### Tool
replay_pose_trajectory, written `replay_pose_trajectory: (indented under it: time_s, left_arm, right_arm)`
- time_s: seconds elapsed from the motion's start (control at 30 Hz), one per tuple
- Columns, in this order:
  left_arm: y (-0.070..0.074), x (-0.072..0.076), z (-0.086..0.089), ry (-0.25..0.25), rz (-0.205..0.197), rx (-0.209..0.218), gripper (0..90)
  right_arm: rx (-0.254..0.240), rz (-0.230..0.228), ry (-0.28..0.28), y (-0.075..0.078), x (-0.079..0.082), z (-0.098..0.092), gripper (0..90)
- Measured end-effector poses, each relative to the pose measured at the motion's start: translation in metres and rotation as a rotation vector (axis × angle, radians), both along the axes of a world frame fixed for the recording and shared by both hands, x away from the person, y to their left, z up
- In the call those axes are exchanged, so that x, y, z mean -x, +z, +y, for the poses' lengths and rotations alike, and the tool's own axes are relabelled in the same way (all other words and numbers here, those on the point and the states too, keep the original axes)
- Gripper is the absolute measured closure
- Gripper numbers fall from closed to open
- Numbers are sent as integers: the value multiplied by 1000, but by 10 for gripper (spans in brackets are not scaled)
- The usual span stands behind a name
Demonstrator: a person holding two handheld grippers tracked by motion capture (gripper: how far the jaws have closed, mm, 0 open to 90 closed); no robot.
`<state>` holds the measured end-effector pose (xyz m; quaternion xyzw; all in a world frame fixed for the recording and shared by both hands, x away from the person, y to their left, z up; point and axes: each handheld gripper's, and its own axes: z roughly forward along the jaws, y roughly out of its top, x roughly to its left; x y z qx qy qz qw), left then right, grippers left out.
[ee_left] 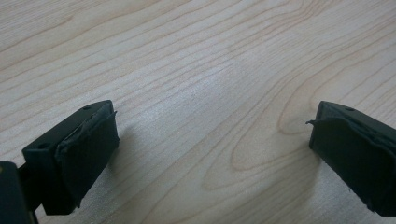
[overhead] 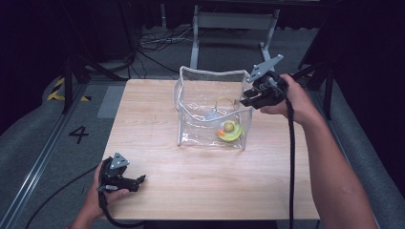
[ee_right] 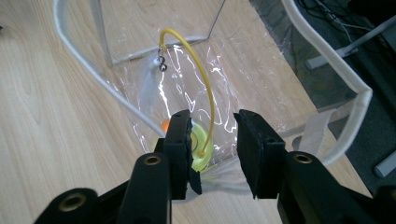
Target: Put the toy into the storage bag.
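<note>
Yellow toy (ee_right: 201,144) in clear bag (overhead: 191,102); right gripper (ee_right: 212,144) fingers apart, empty; left gripper (ee_left: 210,149) wide open.

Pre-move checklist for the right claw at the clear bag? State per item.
1. Right claw empty: ok, jaws apart with nothing pinched between them.
2. Yellow-green round toy with thin yellow loop inside the clear plastic bag with white trim: ok, it lies on the bag's bottom.
3. Bag upright with its mouth open: ok, though the near rim sags.
4. Right claw clear of the bag rim: cannot tell; it hovers at the right edge.
5. Left claw parked away: ok, open at the near left of the light wooden table.
6. Loop free of the claw: ok in the right gripper view.
</note>
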<state>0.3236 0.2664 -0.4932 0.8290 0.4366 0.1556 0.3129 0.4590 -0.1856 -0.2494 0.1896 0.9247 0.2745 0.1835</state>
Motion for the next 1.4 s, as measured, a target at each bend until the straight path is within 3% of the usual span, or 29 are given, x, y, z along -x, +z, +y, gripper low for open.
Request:
replay_pose_trajectory:
  time_s: [0.13, 0.2, 0.57, 0.83, 0.87, 0.97, 1.07, 1.23, 1.4]
  left_arm:
    - [0, 0, 0, 0, 0, -1, 16]
    - [0, 0, 0, 0, 0, -1, 16]
    - [0, 1, 0, 2, 4, 0, 17]
    - [0, 1, 0, 5, 3, 1, 17]
    - [0, 1, 0, 5, 3, 1, 17]
    - [0, 1, 0, 7, 1, 0, 17]
    - [0, 1, 0, 7, 1, 0, 17]
    - [0, 1, 0, 7, 1, 0, 17]
    - [0, 1, 0, 7, 1, 0, 17]
  right_arm:
    - [-22, -24, -21, 3, 11, -14, 614]
    - [-59, -37, -26, 3, 20, -26, 602]
    - [-105, -125, -62, -21, 59, -73, 519]
    - [-105, -171, -111, -63, 84, -90, 389]
    - [-105, -171, -111, -63, 84, -90, 389]
    - [-144, -153, -101, -85, 92, -100, 337]
    - [-133, -167, -143, -105, 99, -109, 300]
    - [-160, -157, -197, -135, 109, -125, 265]
    - [-132, -137, -231, -168, 119, -136, 238]
